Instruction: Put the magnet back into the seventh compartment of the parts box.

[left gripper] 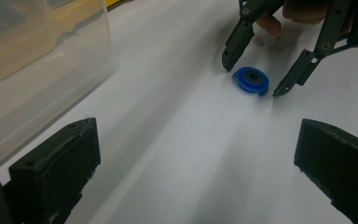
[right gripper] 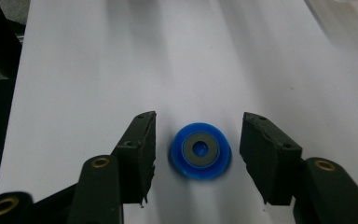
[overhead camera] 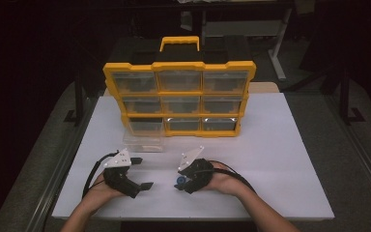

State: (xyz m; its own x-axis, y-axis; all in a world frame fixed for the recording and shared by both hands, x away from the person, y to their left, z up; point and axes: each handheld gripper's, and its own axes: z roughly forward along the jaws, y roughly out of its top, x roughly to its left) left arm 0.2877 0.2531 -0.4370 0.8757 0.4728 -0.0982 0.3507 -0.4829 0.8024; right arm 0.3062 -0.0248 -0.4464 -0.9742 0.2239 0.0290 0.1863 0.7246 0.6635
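A small blue disc (right gripper: 199, 150) with a grey ring and a centre hole lies flat on the white table (overhead camera: 270, 159). My right gripper (right gripper: 199, 123) is lowered over it with one jaw on each side; a gap shows between each pad and the disc, so it is open. The left gripper view shows the same disc (left gripper: 251, 80) between those two fingertips. My left gripper (overhead camera: 142, 173) rests on the table to the left, jaws wide open with nothing between them, pointing toward the disc.
A yellow organizer (overhead camera: 179, 99) with clear drawers stands upright at the back of the table. One clear drawer (overhead camera: 144, 140) is out of it and sits on the table in front of its lower left, just beyond my left gripper.
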